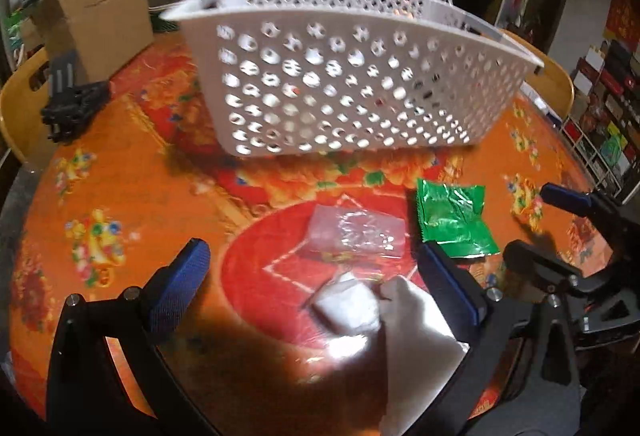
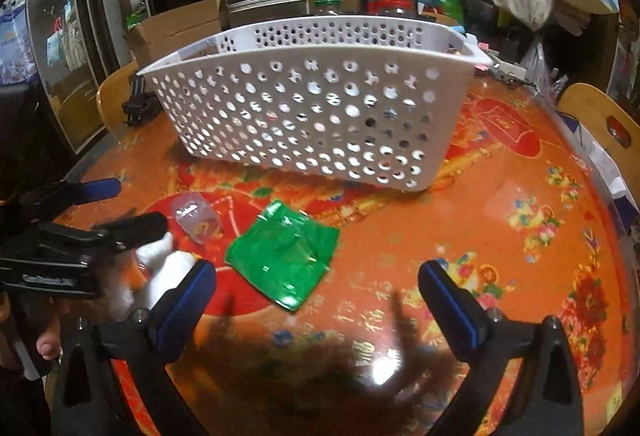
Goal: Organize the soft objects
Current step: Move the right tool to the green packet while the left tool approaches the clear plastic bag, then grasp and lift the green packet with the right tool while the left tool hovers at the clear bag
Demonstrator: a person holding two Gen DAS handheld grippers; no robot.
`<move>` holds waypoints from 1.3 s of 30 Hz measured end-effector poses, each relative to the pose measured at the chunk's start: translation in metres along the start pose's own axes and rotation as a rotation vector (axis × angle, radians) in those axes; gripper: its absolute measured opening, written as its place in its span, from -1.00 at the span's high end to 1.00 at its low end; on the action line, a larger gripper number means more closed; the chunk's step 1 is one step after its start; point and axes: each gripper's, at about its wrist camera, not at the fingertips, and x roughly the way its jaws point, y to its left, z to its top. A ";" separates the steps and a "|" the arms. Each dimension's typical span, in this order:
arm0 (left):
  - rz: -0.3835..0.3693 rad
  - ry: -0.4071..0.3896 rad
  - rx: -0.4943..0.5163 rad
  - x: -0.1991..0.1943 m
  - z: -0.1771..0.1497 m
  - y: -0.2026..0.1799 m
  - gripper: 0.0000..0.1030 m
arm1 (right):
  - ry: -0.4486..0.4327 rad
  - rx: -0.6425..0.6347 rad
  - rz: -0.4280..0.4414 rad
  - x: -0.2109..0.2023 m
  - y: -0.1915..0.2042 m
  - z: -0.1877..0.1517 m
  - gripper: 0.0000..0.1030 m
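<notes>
The white pack [image 1: 400, 332] lies low in the left wrist view, between the spread fingers of the left hand-held gripper [image 1: 316, 284], which seems set to close on it. Just above it sits a clear bag [image 1: 360, 232], and to the right a green packet [image 1: 452, 220], all near one another on the worktop [image 1: 120, 196]. The basket [image 1: 344, 76] stands in the upper middle, likely where these soft things belong. In the right wrist view the right hand-held gripper [image 2: 316, 300] hangs with fingers apart and empty, the green packet just ahead of it.
</notes>
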 end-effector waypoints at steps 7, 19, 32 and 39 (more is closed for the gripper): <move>0.002 -0.001 0.004 0.018 0.005 -0.008 -0.76 | 0.006 0.032 -0.006 -0.002 -0.016 -0.004 -0.96; 0.035 -0.064 -0.001 0.002 0.009 0.010 -0.05 | 0.058 -0.020 0.029 0.026 0.013 0.001 -0.96; 0.026 -0.123 -0.037 -0.018 0.001 0.034 -0.05 | 0.103 -0.104 -0.020 0.049 0.037 0.012 -0.13; 0.024 -0.124 -0.030 -0.018 -0.002 0.030 -0.05 | 0.093 -0.132 0.004 0.043 0.033 0.009 0.27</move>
